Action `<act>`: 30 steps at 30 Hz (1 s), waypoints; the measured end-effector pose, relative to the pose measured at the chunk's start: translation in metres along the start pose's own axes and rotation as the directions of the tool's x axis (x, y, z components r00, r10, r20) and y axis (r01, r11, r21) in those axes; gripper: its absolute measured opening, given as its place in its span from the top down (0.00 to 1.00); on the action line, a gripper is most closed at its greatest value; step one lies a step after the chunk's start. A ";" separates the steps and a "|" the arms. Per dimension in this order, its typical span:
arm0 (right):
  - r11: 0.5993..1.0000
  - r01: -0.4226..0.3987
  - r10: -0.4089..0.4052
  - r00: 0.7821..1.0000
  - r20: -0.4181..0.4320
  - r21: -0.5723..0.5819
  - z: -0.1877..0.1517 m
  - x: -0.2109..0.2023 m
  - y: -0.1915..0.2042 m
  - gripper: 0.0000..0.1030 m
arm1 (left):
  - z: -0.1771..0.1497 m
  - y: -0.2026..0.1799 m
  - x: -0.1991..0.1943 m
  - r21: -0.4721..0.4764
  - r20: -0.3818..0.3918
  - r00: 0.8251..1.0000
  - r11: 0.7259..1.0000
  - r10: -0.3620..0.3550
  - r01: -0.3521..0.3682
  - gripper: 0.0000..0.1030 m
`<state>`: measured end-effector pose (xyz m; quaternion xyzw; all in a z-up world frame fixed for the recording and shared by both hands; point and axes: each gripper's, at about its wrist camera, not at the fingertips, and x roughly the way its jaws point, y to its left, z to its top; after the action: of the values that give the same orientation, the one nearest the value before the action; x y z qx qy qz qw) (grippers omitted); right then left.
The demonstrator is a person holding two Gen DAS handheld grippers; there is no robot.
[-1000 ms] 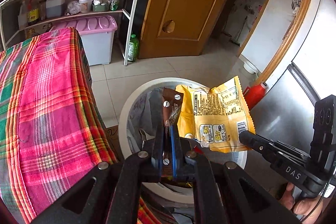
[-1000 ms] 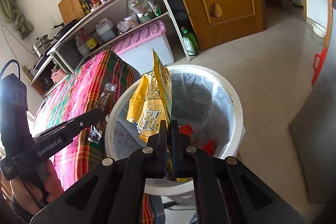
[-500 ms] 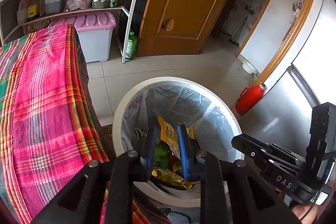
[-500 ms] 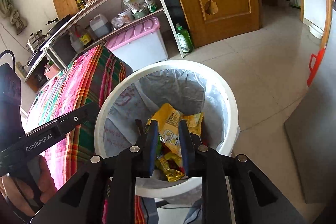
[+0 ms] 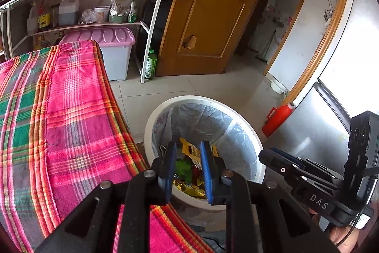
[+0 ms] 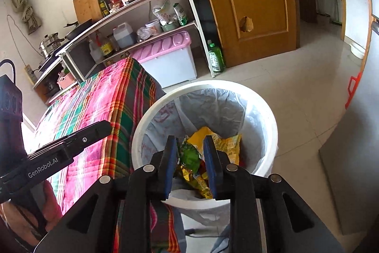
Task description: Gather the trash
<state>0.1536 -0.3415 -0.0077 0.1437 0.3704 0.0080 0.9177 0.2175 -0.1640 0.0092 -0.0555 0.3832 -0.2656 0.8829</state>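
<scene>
1. Plaid cloth in pink, green and orange covers the desk (image 5: 59, 125), and we see no litter on the part of it that shows; we cannot tell what lies outside both views.
2. White and lined with a clear bag, the trash bin (image 5: 246, 120) stands on the floor tiles just beside the desk's edge, and both our tools hang above its mouth.
3. The yellow snack bag (image 6: 225, 141) now lies inside the bin on top of green and gold wrappers; a second ago it was pinched in our right hand-held gripper above the rim.
4. The dark wrapper that our left tool gripped a second ago is gone from it; we cannot pick it out in the pile.
5. Our left hand-held gripper (image 5: 188, 165) and right hand-held gripper (image 6: 190, 163) are both released, pads parted with nothing between them.
6. We judge the drop step finished; next we would swing back over the desk to look for more trash.
</scene>
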 end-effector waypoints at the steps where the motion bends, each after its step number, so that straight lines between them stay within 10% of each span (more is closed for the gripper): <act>1: 1.000 -0.001 0.001 1.000 0.004 -0.005 -0.001 -0.002 0.003 0.76 | -0.001 0.002 -0.004 0.000 0.005 1.000 1.000 0.002 -0.002 0.79; 30: 0.980 0.079 -0.057 0.991 0.123 -0.183 -0.085 -0.066 0.075 0.67 | -0.078 0.021 -0.098 0.066 0.134 0.985 0.991 0.108 -0.118 0.56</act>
<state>0.0546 -0.2558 -0.0013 0.0444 0.3181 0.0028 0.9470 0.1159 -0.0881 0.0111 -0.0181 0.3171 -0.2248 0.9212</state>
